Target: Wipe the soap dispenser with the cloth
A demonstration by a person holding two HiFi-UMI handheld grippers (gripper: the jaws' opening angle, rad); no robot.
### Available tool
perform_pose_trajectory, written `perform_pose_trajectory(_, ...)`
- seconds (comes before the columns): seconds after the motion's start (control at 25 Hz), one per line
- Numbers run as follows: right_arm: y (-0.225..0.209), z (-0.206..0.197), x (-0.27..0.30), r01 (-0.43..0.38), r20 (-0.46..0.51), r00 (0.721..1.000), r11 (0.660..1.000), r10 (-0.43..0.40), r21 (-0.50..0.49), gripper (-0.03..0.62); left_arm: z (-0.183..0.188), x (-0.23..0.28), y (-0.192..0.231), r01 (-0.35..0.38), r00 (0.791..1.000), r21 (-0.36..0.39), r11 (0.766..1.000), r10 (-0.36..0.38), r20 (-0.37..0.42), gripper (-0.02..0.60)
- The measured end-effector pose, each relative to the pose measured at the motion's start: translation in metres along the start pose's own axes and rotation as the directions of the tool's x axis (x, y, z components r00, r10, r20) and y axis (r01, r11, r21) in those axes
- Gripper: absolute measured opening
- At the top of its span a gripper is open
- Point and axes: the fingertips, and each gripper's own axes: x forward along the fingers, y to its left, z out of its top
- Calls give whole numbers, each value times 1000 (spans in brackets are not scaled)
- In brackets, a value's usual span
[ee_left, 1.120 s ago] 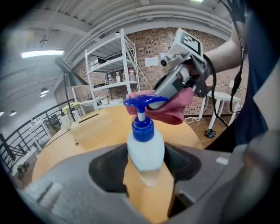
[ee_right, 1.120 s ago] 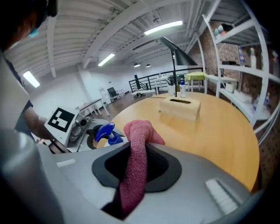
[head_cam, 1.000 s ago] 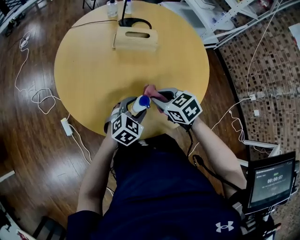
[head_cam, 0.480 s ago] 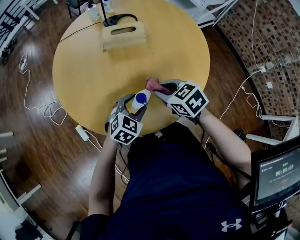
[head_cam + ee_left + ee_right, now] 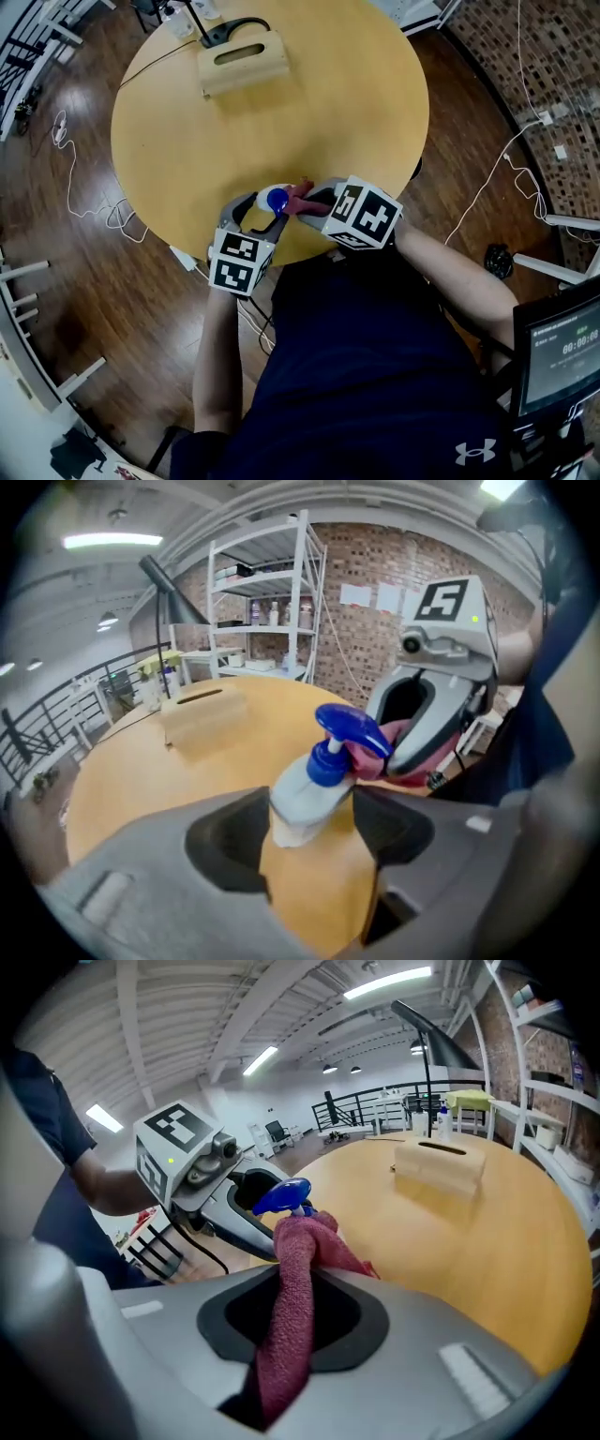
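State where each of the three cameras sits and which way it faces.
Head view: on the head, steeply down at round wooden table; both forearms show.
Left gripper view: on left gripper, along jaws just opened wider, gripping white blue-pump soap dispenser; right forearm shows.
Right gripper view: on right gripper, along jaws clamping red cloth; left forearm shows.
All share dispenser and cloth.

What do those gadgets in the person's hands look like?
Each hand carries a grey plastic claw, left claw and right claw, with dark padded insides, a white cube of black square markers, a small green light and black cables. The shirt is dark and short-sleeved. The left claw's jaws have just been opening, the soap dispenser between them.
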Motion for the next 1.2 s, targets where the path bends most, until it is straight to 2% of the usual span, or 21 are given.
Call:
perform_pose_trajectory(0.08,-1,-1,-10,-12,10,1000,1000,12,1,74,-2,2,0,-57,997,-25,998,58,44,281)
perform_pose_trajectory(0.12,-9,1,-17,9,22,1000,1000,-9,-1,74,-3,3,3,-82,994,-37,996,85,68,280)
perform_pose_trajectory(0.2,-35,12,-32,94,44,995,995,-94,-13,74,-4,5,7,-109,989,-67,992,115,96,279)
perform_pose_trajectory(0.28,-56,24,-33,151,24,988,986,-149,-70,74,-6,5,10,-122,986,-79,989,130,102,278)
perform_pose_trajectory(0.32,-58,26,-27,141,-8,990,984,-143,-112,74,-8,5,11,-128,986,-83,988,136,100,278)
perform_pose_trajectory(0.4,-48,23,-12,71,-85,992,979,-89,-189,74,-11,6,10,-146,985,-88,985,153,83,278)
perform_pose_trajectory(0.48,-29,17,-4,9,-122,992,976,-36,-217,74,-14,4,6,-184,981,-106,977,189,45,278)
perform_pose_trajectory(0.56,-20,9,-4,-4,-115,993,980,-20,-200,74,-7,-8,0,-215,973,-189,958,227,43,278)
perform_pose_trajectory(0.64,-16,2,-2,-9,-99,995,988,-7,-157,75,9,-27,-6,-210,961,-305,929,253,109,278)
perform_pose_trajectory(0.72,-9,1,-1,-17,-87,996,991,6,-130,74,17,-36,-7,-229,945,-358,905,296,142,272)
perform_pose_trajectory(0.8,1,-2,-2,-46,-98,995,991,34,-129,75,13,-29,-4,-259,938,-358,897,322,128,216)
perform_pose_trajectory(0.88,12,-10,-3,-98,-127,988,987,82,-127,74,6,-22,-8,-241,946,-345,907,299,124,209)
perform_pose_trajectory(1.0,6,-18,-13,-152,-162,978,983,135,-99,75,3,-18,-10,-257,947,-261,931,296,123,218)
perform_pose_trajectory(1.04,-2,-17,-17,-157,-162,977,984,141,-85,75,3,-15,-8,-273,945,-232,934,305,117,195)
perform_pose_trajectory(1.2,-36,18,-26,-52,-79,996,994,45,-95,75,1,-15,-8,-271,946,-208,940,300,120,178)
